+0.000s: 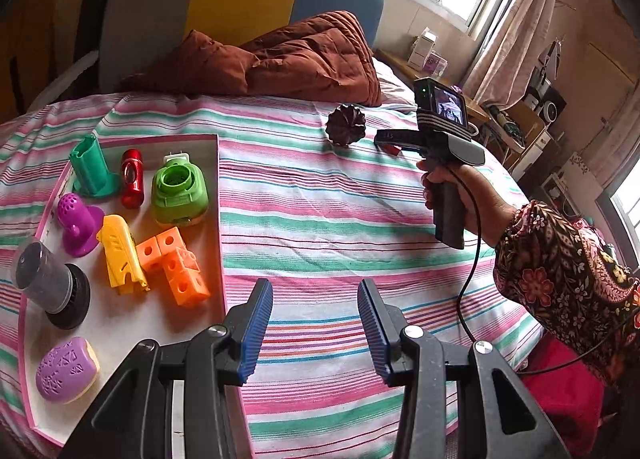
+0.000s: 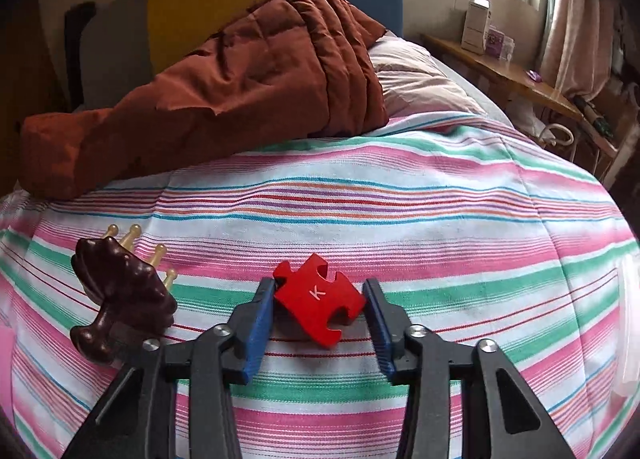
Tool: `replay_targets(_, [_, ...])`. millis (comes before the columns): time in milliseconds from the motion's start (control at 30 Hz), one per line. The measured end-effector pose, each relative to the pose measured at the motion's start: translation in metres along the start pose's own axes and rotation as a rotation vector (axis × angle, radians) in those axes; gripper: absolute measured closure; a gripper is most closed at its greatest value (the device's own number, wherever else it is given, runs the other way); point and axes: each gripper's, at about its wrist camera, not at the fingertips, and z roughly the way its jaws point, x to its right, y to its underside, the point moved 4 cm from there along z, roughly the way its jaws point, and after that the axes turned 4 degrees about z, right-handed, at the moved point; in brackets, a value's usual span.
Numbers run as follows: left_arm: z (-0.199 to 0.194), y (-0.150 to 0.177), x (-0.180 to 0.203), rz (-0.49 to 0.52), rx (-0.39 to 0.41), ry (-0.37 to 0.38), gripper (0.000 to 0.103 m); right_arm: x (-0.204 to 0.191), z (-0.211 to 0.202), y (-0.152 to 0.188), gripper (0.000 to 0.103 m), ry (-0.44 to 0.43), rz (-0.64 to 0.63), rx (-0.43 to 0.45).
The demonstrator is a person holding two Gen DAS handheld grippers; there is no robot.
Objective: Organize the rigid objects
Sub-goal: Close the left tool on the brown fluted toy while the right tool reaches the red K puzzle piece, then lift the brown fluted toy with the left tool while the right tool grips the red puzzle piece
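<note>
A red puzzle piece [image 2: 320, 299] marked K lies between the blue pads of my right gripper [image 2: 320, 293], which touch its two sides; the piece looks tilted, partly off the striped bedsheet. A dark brown massager [image 2: 120, 295] with gold prongs lies just left of it; it also shows in the left wrist view [image 1: 346, 125]. My left gripper [image 1: 316, 299] is open and empty above the sheet, right of a white tray [image 1: 120, 323]. The tray holds several toys: orange blocks [image 1: 176, 263], a yellow piece [image 1: 120, 255], a green case [image 1: 180, 191].
A folded rust-brown quilt [image 1: 280, 55] lies across the head of the bed, with a pillow [image 2: 416, 79] beside it. The bed's right edge drops toward a wooden side table [image 2: 500, 67] and shelves. The right hand and cable [image 1: 468, 259] hang over the sheet.
</note>
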Motion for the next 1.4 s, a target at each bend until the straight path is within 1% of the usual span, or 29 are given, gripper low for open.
replay_targets(100, [0.003, -0.006, 0.006, 0.013, -0.001, 0.004, 0.059, 0.006, -0.004, 0.005, 0.059, -0.022, 0.027, 0.0])
replay_targets(167, [0.006, -0.015, 0.012, 0.021, 0.011, 0.021, 0.059, 0.015, -0.011, 0.012, 0.059, -0.027, 0.065, 0.0])
replay_targets(233, [0.012, -0.027, 0.019, 0.03, 0.015, 0.029, 0.059, 0.025, -0.022, 0.024, 0.059, -0.014, 0.101, -0.005])
replay_targets(300, [0.018, -0.039, 0.027, 0.033, 0.026, 0.044, 0.059, 0.034, -0.034, 0.039, 0.059, 0.02, 0.12, 0.0])
replay_targets(400, [0.039, -0.061, 0.041, 0.049, 0.021, 0.035, 0.059, 0.05, -0.049, 0.057, 0.059, 0.06, 0.17, 0.011])
replay_targets(500, [0.067, -0.087, 0.054, 0.062, 0.024, 0.023, 0.059, 0.065, -0.06, 0.07, 0.059, 0.075, 0.242, 0.035])
replay_targets(533, [0.08, -0.098, 0.059, 0.063, 0.02, 0.029, 0.059, 0.068, -0.061, 0.072, 0.059, 0.076, 0.255, 0.043])
replay_targets(567, [0.092, -0.106, 0.061, 0.066, 0.017, 0.019, 0.058, 0.069, -0.062, 0.073, 0.059, 0.077, 0.261, 0.048])
replay_targets(667, [0.131, -0.128, 0.064, 0.065, -0.007, -0.045, 0.059, 0.066, -0.062, 0.072, 0.059, 0.102, 0.243, 0.05])
replay_targets(700, [0.142, -0.133, 0.063, 0.052, -0.019, -0.067, 0.059, 0.064, -0.062, 0.072, 0.059, 0.114, 0.232, 0.05])
replay_targets(767, [0.166, -0.14, 0.061, 0.038, -0.052, -0.079, 0.059, 0.063, -0.062, 0.073, 0.059, 0.12, 0.227, 0.051])
replay_targets(800, [0.177, -0.142, 0.059, 0.036, -0.066, -0.11, 0.059, 0.064, -0.062, 0.073, 0.059, 0.115, 0.231, 0.054])
replay_targets(833, [0.186, -0.143, 0.057, 0.041, -0.076, -0.124, 0.059, 0.066, -0.062, 0.073, 0.059, 0.108, 0.237, 0.057])
replay_targets(867, [0.196, -0.145, 0.056, 0.048, -0.092, -0.124, 0.061, 0.067, -0.063, 0.074, 0.059, 0.102, 0.243, 0.061])
replay_targets(900, [0.202, -0.148, 0.055, 0.052, -0.1, -0.125, 0.067, 0.067, -0.063, 0.074, 0.059, 0.097, 0.247, 0.063])
replay_targets(933, [0.206, -0.15, 0.054, 0.059, -0.101, -0.127, 0.069, 0.067, -0.063, 0.074, 0.059, 0.094, 0.249, 0.064])
replay_targets(1000, [0.209, -0.157, 0.052, 0.074, -0.095, -0.127, 0.079, 0.068, -0.063, 0.075, 0.059, 0.087, 0.256, 0.069])
replay_targets(1167, [0.192, -0.186, 0.049, 0.099, -0.018, -0.14, 0.08, 0.068, -0.063, 0.074, 0.059, 0.089, 0.256, 0.073])
replay_targets(1267, [0.188, -0.201, 0.047, 0.106, 0.005, -0.151, 0.08, 0.069, -0.063, 0.075, 0.059, 0.084, 0.261, 0.076])
replay_targets(1367, [0.19, -0.205, 0.051, 0.168, 0.009, -0.175, 0.08, 0.069, -0.063, 0.075, 0.059, 0.078, 0.27, 0.078])
replay_targets(1400, [0.191, -0.204, 0.053, 0.185, 0.015, -0.181, 0.078, 0.07, -0.063, 0.075, 0.059, 0.077, 0.271, 0.079])
